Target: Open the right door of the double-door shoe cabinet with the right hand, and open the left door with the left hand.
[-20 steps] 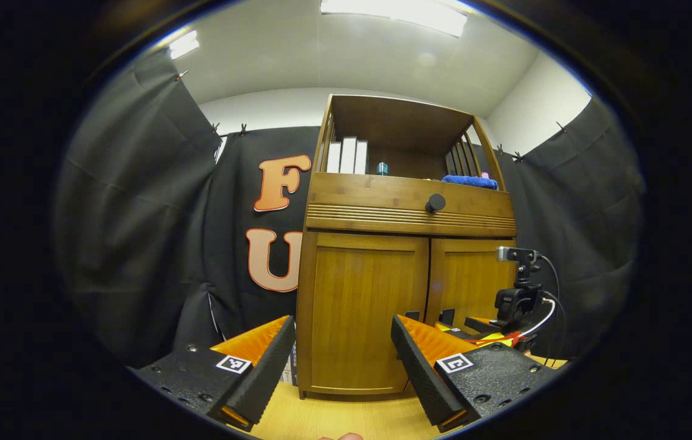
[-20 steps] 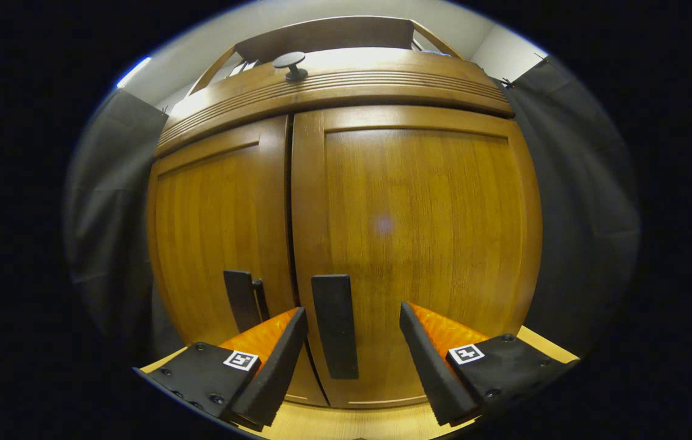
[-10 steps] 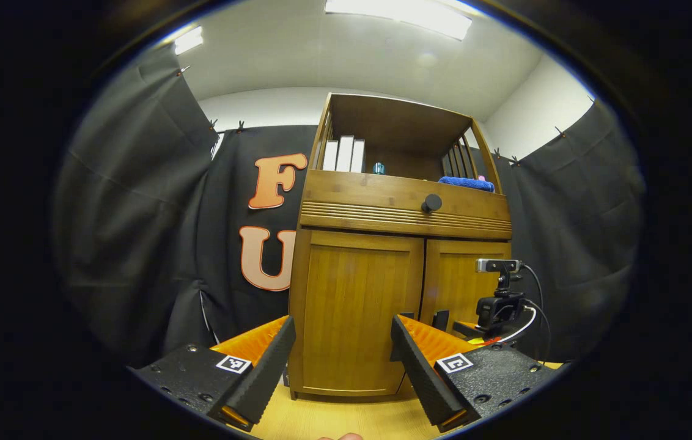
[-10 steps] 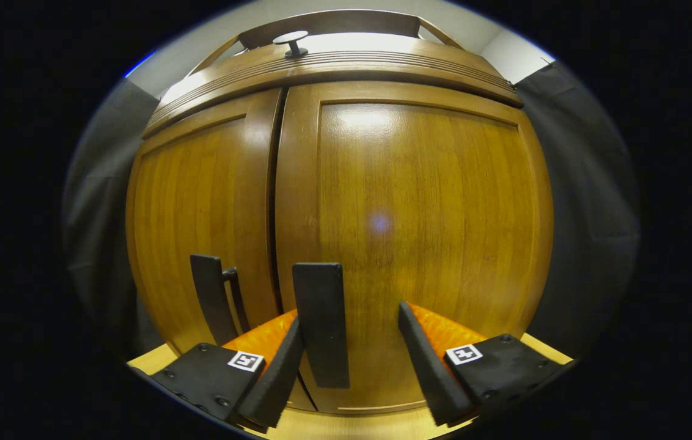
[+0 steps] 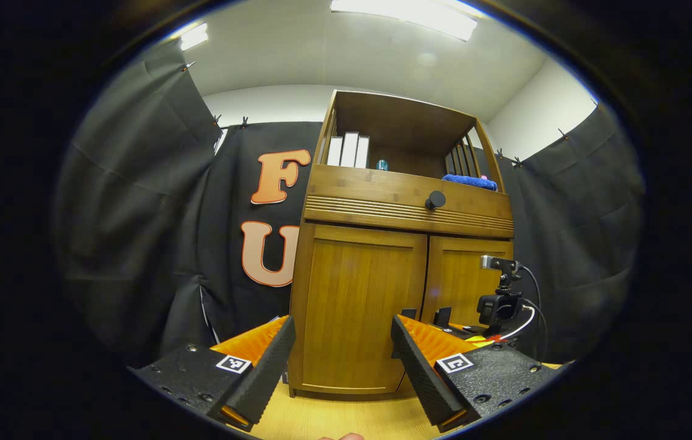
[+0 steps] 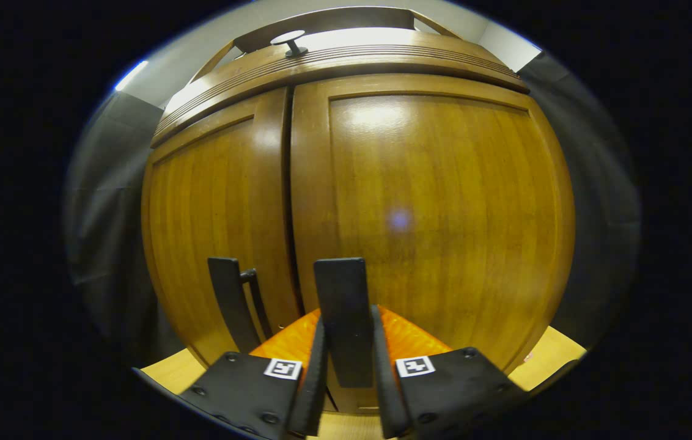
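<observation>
In the right gripper view, the right claw [image 6: 346, 373] is clamped on the flat black vertical handle [image 6: 343, 318] of the right door [image 6: 431, 208] of the honey-brown wooden double-door shoe cabinet [image 6: 358, 67], one finger pressing on each side of the bar. Just to the left of that claw stands the matching black handle [image 6: 231, 302] of the left door [image 6: 217, 220]; both doors sit flush and shut. In the left gripper view, the left claw [image 5: 343, 360] hangs well back from the cabinet with its fingers spread wide apart and nothing between them, above the pale wooden surface [image 5: 346, 421]. Ahead of it is the left door, and farther right the right claw sits at the door handles. A round black knob [image 5: 435, 200] sits on the drawer front above.
</observation>
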Demonstrator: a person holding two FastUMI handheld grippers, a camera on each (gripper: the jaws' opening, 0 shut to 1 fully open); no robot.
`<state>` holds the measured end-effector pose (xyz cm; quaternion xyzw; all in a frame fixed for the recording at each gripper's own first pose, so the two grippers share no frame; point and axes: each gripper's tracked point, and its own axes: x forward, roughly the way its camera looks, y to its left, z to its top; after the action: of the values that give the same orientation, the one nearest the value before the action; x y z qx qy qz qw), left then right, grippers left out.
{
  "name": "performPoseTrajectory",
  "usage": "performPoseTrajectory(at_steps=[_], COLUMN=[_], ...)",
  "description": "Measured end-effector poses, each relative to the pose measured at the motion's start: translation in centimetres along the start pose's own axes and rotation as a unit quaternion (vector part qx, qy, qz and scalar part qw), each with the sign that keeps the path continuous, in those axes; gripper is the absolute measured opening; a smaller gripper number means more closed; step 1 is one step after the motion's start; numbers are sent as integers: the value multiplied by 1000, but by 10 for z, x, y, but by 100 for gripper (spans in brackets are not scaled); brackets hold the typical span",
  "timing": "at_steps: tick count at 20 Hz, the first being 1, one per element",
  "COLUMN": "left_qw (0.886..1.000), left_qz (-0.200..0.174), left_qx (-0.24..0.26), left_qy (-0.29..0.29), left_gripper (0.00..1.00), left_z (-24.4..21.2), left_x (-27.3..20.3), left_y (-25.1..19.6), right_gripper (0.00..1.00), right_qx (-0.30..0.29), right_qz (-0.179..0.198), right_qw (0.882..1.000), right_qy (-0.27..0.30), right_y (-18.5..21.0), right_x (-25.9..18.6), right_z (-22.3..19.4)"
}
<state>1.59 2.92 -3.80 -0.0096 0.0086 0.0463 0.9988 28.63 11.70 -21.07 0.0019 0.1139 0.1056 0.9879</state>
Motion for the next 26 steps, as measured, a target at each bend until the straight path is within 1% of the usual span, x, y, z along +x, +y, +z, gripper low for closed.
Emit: performPoseTrajectory(at_steps=[1, 2, 3, 4, 5, 6, 7, 8, 9, 10, 11, 12, 14, 15, 16, 17, 18, 19, 20, 21, 22, 23, 24, 25, 26], left_qw=[1000, 1000, 1000, 1000, 1000, 1000, 1000, 1000, 1000, 1000, 1000, 1000, 1000, 1000, 1000, 1000, 999, 999, 999, 999, 999, 999, 999, 998, 998], left_qz=[-1, -3, -3, -5, -8, -11, -13, -15, -17, -18, -20, -21, -23, -25, -27, -30, -33, -35, -39, -43, -46, -49, -54, -58, -62], left_qx=[1, 3, 4, 4, 4, 4, 4, 5, 7, 8, 10, 12, 11, 9, 7, 5, 3, 1, 0, 0, 1, 0, -1, -2, -3], left_qy=[1, 2, 3, 3, 4, 4, 4, 4, 4, 3, 3, 3, 3, 3, 4, 5, 5, 7, 9, 12, 13, 12, 10, 8, 7], left_gripper=[93, 93, 93, 95, 95, 95, 93, 95, 95, 95, 95, 93, 93, 93, 95, 95, 95, 95, 93, 95, 93, 95, 93, 95, 95], left_z=[0, -1, -3, -4, -4, -4, -5, -5, -5, -5, -5, -5, -7, -9, -9, -10, -11, -13, -14, -16, -18, -17, -17, -18, -17], left_x=[-1, -2, -4, -7, -9, -9, -13, -16, -19, -21, -24, -25, -29, -32, -32, -33, -32, -34, -34, -34, -34, -35, -36, -39, -38], left_y=[-1, -2, -3, -5, -7, -11, -13, -16, -17, -20, -22, -24, -27, -28, -31, -34, -35, -37, -39, -43, -45, -47, -50, -53, -53], right_gripper=[41, 32, 28, 26, 24, 24, 24, 24, 20, 20, 29, 25, 24, 20, 20, 24, 24, 29, 29, 24, 19, 24, 24, 24, 24], right_qx=[1, 11, 16, 20, 14, 6, 2, 3, 6, 9, 11, 14, 18, 21, 22, 22, 21, 20, 19, 19, 20, 22, 24, 24, 21], right_qz=[5, 8, 12, 13, 12, 10, 8, 9, 15, 22, 31, 38, 49, 50, 48, 44, 38, 33, 27, 22, 19, 17, 14, 10, 6], right_qw=[1000, 1000, 1000, 1000, 1000, 1000, 1000, 1000, 1000, 1000, 999, 999, 999, 998, 999, 999, 999, 999, 999, 1000, 1000, 1000, 1000, 1000, 1000], right_qy=[5, 10, 15, 14, 15, 14, 15, 15, 16, 16, 17, 17, 13, 10, 9, 7, 4, 1, -1, -1, 1, 3, 4, 3, 1], right_y=[0, 1, 2, 2, 2, 1, 1, 1, 1, 4, 4, 4, 1, -1, -3, -7, -11, -16, -20, -25, -29, -31, -32, -36, -40], right_x=[-2, -2, 2, -2, -3, -3, -4, -7, -11, -14, -20, -29, -51, -60, -67, -74, -81, -88, -93, -98, -104, -108, -110, -115, -118], right_z=[0, -1, -3, -2, -4, -3, -4, -3, -3, -1, 0, 0, 0, 2, 5, 6, 7, 6, 7, 7, 8, 9, 9, 9, 10])
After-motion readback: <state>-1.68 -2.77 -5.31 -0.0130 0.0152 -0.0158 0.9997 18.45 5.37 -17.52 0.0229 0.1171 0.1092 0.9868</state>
